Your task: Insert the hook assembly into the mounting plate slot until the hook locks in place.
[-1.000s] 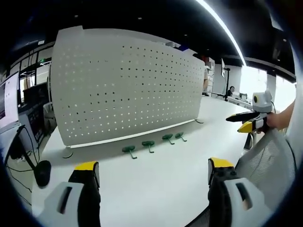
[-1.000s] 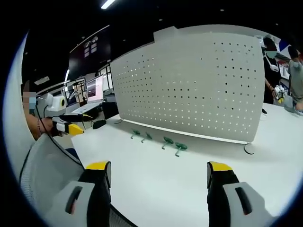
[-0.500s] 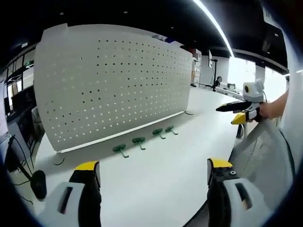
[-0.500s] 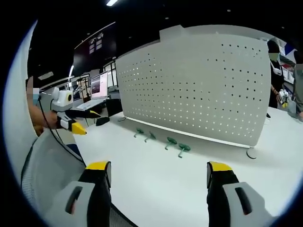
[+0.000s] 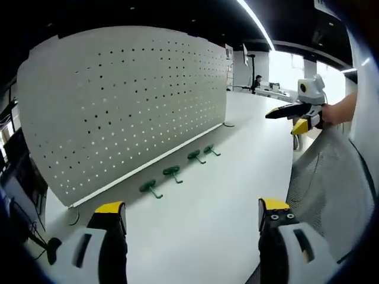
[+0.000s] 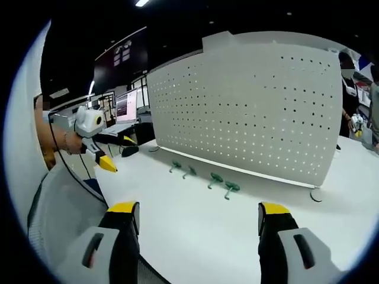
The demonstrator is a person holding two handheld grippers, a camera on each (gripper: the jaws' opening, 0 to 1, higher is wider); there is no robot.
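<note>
4 green hooks (image 5: 172, 171) lie in a row on the white bench (image 5: 237, 195), just in front of the foot of the upright perforated panel (image 5: 130, 100), which stands along the far side of the bench. Left claw (image 5: 188, 214) and right claw (image 6: 191, 216) are both spread wide and empty, well short of the hooks. Each hook looks small, light and rigid, probably plastic; its straight stem seems the best grip. A mesh chair back (image 5: 331, 195) stands near the bench's front edge, between both claws.
</note>
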